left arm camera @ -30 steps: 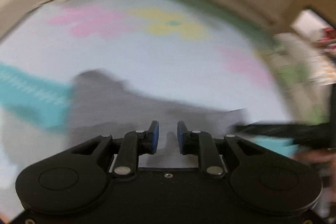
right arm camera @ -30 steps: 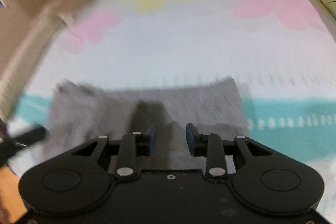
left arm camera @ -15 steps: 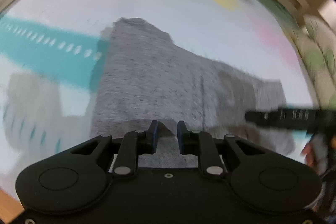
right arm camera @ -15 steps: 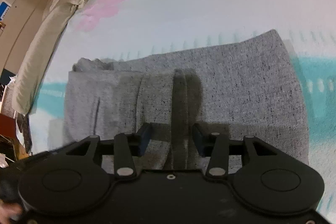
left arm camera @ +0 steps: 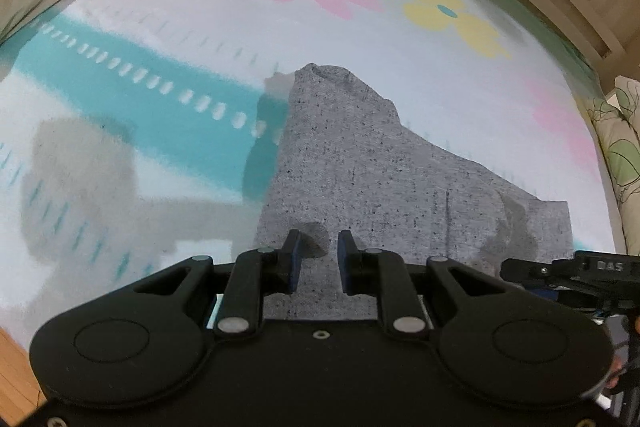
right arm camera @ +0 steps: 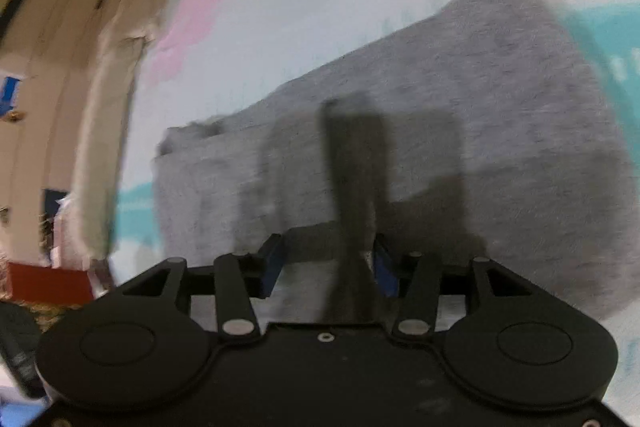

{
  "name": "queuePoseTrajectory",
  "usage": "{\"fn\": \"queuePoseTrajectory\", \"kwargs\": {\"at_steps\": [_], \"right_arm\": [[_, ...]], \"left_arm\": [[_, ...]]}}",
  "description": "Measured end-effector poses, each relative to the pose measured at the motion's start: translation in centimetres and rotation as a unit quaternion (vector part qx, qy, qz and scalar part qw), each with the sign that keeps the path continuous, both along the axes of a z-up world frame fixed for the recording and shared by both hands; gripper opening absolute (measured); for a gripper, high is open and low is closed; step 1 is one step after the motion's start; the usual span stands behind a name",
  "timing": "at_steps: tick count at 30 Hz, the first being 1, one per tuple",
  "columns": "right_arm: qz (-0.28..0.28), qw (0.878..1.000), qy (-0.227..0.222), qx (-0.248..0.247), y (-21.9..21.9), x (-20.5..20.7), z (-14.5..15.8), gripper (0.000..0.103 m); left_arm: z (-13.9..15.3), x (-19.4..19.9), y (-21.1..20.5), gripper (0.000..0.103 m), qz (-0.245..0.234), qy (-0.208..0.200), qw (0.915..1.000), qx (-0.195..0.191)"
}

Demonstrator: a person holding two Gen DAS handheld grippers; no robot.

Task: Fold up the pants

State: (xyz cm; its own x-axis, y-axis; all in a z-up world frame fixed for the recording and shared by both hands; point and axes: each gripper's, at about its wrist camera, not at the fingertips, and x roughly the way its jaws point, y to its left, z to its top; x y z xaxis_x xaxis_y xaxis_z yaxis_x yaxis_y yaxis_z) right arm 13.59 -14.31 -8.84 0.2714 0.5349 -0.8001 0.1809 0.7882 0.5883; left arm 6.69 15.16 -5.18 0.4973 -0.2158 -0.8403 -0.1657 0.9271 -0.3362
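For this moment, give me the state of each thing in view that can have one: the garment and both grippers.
Grey speckled knit pants: folded, lying flat on the flower-print bed sheet, held by neither gripper.
Left gripper: jaws partly open, nothing between its pads.
Right gripper: jaws open over the pants, just closing slightly, no cloth pinched.

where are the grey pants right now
The grey pants lie folded on the flowered bedsheet, just ahead of both tongs, beside the teal stripe.
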Motion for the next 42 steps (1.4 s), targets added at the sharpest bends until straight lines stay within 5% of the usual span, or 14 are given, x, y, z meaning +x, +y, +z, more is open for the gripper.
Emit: {"fn": "queuePoseTrajectory", "kwargs": {"at_steps": [2, 5, 12, 15, 19, 26, 29, 31, 34, 38, 42], "right_arm": [[0.052, 0.996, -0.051, -0.049, 1.9, -0.4, 2.0, 0.015], [0.149, 0.970, -0.130, -0.143, 5.9, -1.5, 5.4, 0.011], [0.171, 0.947, -0.222, -0.158, 6.6, -3.8, 12.2, 0.009], [0.156, 0.941, -0.223, -0.203, 4.5, -4.2, 12.7, 0.009], [0.124, 0.939, -0.165, -0.277, 0.8, -3.4, 10.3, 0.009], [0.151, 0.932, -0.124, -0.305, 1.5, -1.8, 6.0, 0.011], [0.149, 0.935, -0.107, -0.303, 0.2, -1.6, 5.2, 0.011], [0.148, 0.936, -0.095, -0.306, -0.4, -1.8, 4.7, 0.011], [0.166, 0.920, -0.092, -0.342, -0.1, -2.1, 4.2, 0.010], [0.143, 0.921, -0.088, -0.351, -0.2, -2.0, 5.2, 0.011], [0.104, 0.911, -0.129, -0.377, 0.0, -3.0, 8.0, 0.017]], "left_arm": [[0.2, 0.1, 0.0, 0.026, 0.002, -0.003, 1.0000, 0.005], [0.8, 0.2, 0.5, 0.026, 0.016, -0.009, 0.9998, 0.005], [2.4, 0.2, 1.3, 0.026, 0.063, -0.036, 0.9972, -0.016], [2.4, 0.5, 0.1, 0.026, 0.046, -0.036, 0.9981, -0.019], [1.5, 0.9, -2.6, 0.026, 0.000, -0.027, 0.9995, -0.016], [-0.2, 1.3, -6.3, 0.027, -0.076, -0.015, 0.9970, -0.008], [-2.4, 1.3, -7.6, 0.029, -0.124, 0.022, 0.9918, 0.021], [-3.2, 0.5, -8.2, 0.030, -0.150, 0.007, 0.9877, 0.044], [-2.7, 0.0, -8.6, 0.030, -0.162, -0.003, 0.9847, 0.063], [-1.1, -1.0, -8.1, 0.027, -0.123, -0.014, 0.9914, 0.042], [-0.5, -3.2, -9.2, 0.028, -0.145, -0.027, 0.9874, 0.057]]}}
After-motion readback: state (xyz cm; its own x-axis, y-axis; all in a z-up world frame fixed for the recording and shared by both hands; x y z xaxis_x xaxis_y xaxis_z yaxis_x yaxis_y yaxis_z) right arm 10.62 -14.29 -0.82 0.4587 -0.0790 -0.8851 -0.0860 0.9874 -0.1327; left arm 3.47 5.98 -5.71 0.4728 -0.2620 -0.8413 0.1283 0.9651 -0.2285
